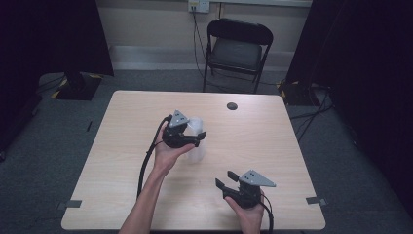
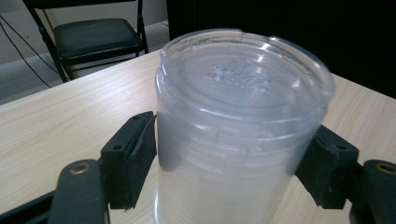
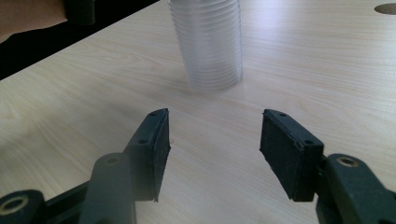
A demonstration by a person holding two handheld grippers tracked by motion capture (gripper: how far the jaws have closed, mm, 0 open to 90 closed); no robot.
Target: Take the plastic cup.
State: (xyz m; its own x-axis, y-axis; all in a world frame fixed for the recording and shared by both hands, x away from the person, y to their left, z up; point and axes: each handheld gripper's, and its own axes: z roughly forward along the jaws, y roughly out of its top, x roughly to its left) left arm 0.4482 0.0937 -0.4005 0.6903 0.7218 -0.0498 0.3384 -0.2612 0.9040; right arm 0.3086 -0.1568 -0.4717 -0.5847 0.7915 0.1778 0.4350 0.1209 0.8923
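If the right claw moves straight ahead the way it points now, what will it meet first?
Probably the stack of clear plastic cups. It stands upside down on the table, ahead of the open right claw, with bare wood between them. Depth is hard to judge.

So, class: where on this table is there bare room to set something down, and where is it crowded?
Bare wood runs along the table's left edge, across the far strip beside the dark hole, and down the right side. It is crowded mid-table, where the left gripper closes around the cup stack, and near the front right by the open right gripper.
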